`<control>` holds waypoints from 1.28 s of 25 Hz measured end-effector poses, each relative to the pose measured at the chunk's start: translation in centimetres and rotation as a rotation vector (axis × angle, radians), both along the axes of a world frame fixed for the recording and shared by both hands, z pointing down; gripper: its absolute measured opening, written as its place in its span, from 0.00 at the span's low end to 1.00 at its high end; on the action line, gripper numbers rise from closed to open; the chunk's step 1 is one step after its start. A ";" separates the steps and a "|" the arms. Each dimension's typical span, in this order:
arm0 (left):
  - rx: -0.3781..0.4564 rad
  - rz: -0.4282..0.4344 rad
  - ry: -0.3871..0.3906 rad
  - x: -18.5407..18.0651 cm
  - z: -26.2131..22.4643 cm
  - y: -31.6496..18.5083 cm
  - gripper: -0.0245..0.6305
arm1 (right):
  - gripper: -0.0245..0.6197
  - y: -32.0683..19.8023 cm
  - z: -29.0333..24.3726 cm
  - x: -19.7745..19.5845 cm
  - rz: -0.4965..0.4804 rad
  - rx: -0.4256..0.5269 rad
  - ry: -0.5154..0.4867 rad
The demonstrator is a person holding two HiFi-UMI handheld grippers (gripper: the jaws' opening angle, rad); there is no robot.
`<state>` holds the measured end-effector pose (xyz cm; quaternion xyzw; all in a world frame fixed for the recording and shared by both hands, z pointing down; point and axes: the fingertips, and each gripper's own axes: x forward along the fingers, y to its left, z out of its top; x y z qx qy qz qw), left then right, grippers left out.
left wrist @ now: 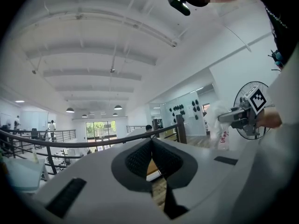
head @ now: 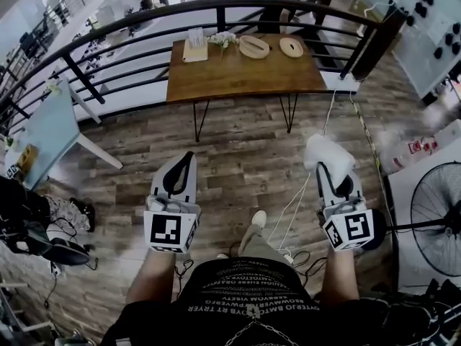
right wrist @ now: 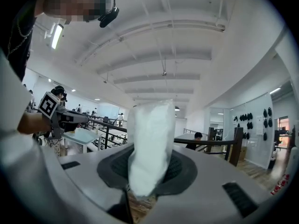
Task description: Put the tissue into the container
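Wood floor [head: 238, 157] below; right claw [right wrist: 150, 171] level, clenched on tissue [right wrist: 150, 139]; left claw [left wrist: 152, 146] level, clenched empty.

- Wood-plank floor [head: 238, 157] runs throughout.
- Wooden table [head: 245, 78] stands far, with a black railing [head: 144, 19] behind it.
- Pale blue table [head: 47, 132] at left, fan [head: 436, 222] at right.
- White beamed ceiling [left wrist: 112, 45] overhead.

Wooden table [head: 245, 74], plank floor [head: 238, 157], soft tissue [right wrist: 149, 143]

Open wood floor [head: 238, 150] ahead up to the wooden table [head: 245, 78] — only loose cables [head: 292, 254] lie on it. Table's near edge bare; container [head: 194, 49] at far left corner, round plates [head: 253, 47] along far edge. Railing [head: 144, 16] blocks behind, fan [head: 439, 225] right, blue table [head: 47, 125] left
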<state>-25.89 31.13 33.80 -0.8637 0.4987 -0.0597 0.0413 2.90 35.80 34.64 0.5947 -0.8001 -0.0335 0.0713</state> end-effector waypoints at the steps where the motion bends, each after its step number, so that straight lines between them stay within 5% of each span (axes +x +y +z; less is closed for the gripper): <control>1: 0.002 -0.001 -0.002 0.4 0.0 -0.9 0.08 | 0.21 -0.9 0.2 0.3 -0.003 -0.003 0.000; 12: -0.022 0.016 0.051 6.9 -0.8 -11.3 0.08 | 0.21 -12.2 0.6 4.5 -0.048 -0.024 0.047; 21: 0.024 -0.025 -0.019 13.4 -2.3 -16.5 0.08 | 0.21 -17.5 -0.9 11.2 -0.077 0.011 0.025; 32: 0.084 -0.135 -0.054 13.7 -3.1 -17.0 0.08 | 0.21 -19.1 0.0 14.9 -0.097 0.007 -0.029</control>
